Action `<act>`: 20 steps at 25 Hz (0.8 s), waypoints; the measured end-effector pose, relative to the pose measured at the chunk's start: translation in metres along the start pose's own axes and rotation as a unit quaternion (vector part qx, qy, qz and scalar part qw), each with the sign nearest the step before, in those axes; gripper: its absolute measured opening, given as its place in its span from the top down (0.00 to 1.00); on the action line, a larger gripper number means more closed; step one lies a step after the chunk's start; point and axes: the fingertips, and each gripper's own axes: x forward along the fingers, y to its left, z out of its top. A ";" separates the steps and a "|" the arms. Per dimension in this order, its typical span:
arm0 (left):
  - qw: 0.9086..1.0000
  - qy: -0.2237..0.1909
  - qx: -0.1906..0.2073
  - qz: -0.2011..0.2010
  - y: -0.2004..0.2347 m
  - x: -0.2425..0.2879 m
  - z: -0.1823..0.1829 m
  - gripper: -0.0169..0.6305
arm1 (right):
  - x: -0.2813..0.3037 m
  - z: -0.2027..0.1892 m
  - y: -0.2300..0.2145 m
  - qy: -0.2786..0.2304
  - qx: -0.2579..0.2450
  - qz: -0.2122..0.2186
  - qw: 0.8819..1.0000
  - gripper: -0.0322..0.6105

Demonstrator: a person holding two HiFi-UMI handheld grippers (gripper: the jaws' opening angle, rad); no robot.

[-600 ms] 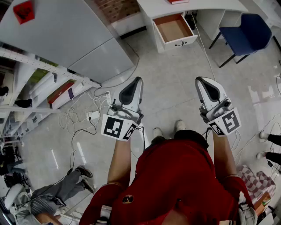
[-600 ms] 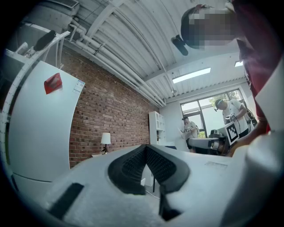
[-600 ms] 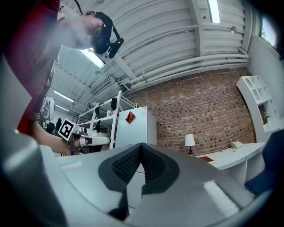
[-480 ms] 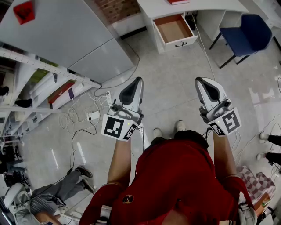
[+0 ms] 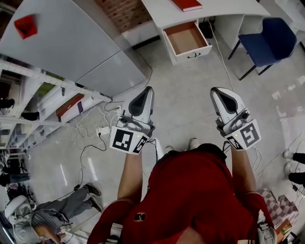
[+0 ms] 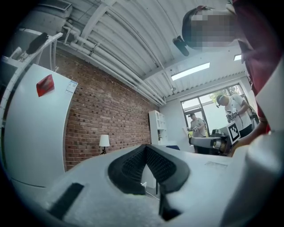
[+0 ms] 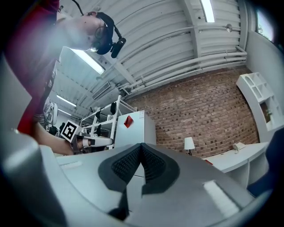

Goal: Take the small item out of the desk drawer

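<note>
Step, as judged: approach.
- Drawer (image 5: 187, 40) hangs open under front edge of counter (image 5: 224, 7), well apart from both tools.
- Left hand-held gripper (image 5: 147, 90) clenched, empty; right hand-held gripper (image 5: 217, 91) likewise.
- Small item not visible; drawer bottom looks bare.
- Next: step closer, unclench, reach in.
- No writing legible; square markers (image 5: 127, 139) only.
</note>
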 end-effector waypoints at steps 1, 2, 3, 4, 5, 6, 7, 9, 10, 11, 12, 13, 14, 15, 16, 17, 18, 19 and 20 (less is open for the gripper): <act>1.000 -0.001 0.002 0.002 -0.003 0.007 0.001 0.97 | -0.004 0.003 -0.008 -0.004 -0.001 0.000 1.000 0.93; 1.000 -0.003 0.003 0.004 -0.007 0.013 0.002 0.97 | -0.007 0.005 -0.016 -0.007 -0.001 0.000 1.000 0.93; 1.000 -0.005 0.005 0.006 -0.010 0.019 0.002 0.97 | -0.011 0.007 -0.024 -0.010 -0.002 0.001 1.000 0.93; 1.000 -0.006 0.006 0.009 -0.012 0.025 0.003 0.97 | -0.014 0.009 -0.031 -0.011 -0.003 0.001 1.000 0.93; 1.000 -0.005 0.008 0.011 -0.014 0.031 0.004 0.97 | -0.017 0.010 -0.039 -0.011 -0.003 0.001 1.000 0.93; 1.000 -0.003 0.010 0.012 -0.016 0.037 0.005 0.97 | -0.019 0.010 -0.048 -0.011 -0.002 0.000 1.000 0.93; 1.000 0.000 0.012 0.013 -0.016 0.043 0.007 0.97 | -0.020 0.011 -0.056 -0.011 0.000 -0.002 1.000 0.93; 1.000 0.006 0.016 0.015 -0.017 0.054 0.010 0.97 | -0.022 0.012 -0.071 -0.012 0.005 -0.005 1.000 0.93; 1.000 0.008 0.017 0.017 -0.017 0.059 0.011 0.97 | -0.023 0.013 -0.078 -0.013 0.006 -0.006 1.000 0.93; 1.000 0.008 0.018 0.018 -0.017 0.063 0.011 0.97 | -0.024 0.012 -0.083 -0.014 0.006 -0.006 1.000 0.93; 1.000 0.007 0.020 0.019 -0.016 0.067 0.010 0.97 | -0.025 0.012 -0.087 -0.016 0.005 -0.007 1.000 0.93; 1.000 0.006 0.021 0.019 -0.015 0.071 0.009 0.97 | -0.026 0.010 -0.091 -0.017 0.004 -0.008 1.000 0.93; 1.000 0.006 0.022 0.017 -0.013 0.075 0.007 0.97 | -0.025 0.009 -0.094 -0.017 0.003 -0.010 1.000 0.93; 1.000 0.006 0.022 0.015 -0.010 0.080 0.005 0.97 | -0.023 0.007 -0.096 -0.017 0.003 -0.012 1.000 0.93; 1.000 0.006 0.021 0.014 -0.006 0.085 0.002 0.97 | -0.020 0.004 -0.099 -0.017 0.003 -0.014 1.000 0.93; 1.000 0.006 0.020 0.012 -0.002 0.090 -0.001 0.97 | -0.016 0.002 -0.102 -0.016 0.003 -0.015 1.000 0.93; 1.000 0.006 0.019 0.011 0.002 0.095 -0.005 0.97 | -0.014 -0.002 -0.106 -0.014 0.002 -0.017 1.000 0.93; 1.000 0.005 0.018 0.008 0.004 0.101 -0.009 0.97 | -0.012 -0.005 -0.110 -0.013 0.001 -0.019 1.000 0.93; 1.000 0.005 0.016 0.005 0.008 0.107 -0.013 0.97 | -0.009 -0.008 -0.115 -0.010 -0.001 -0.022 1.000 0.93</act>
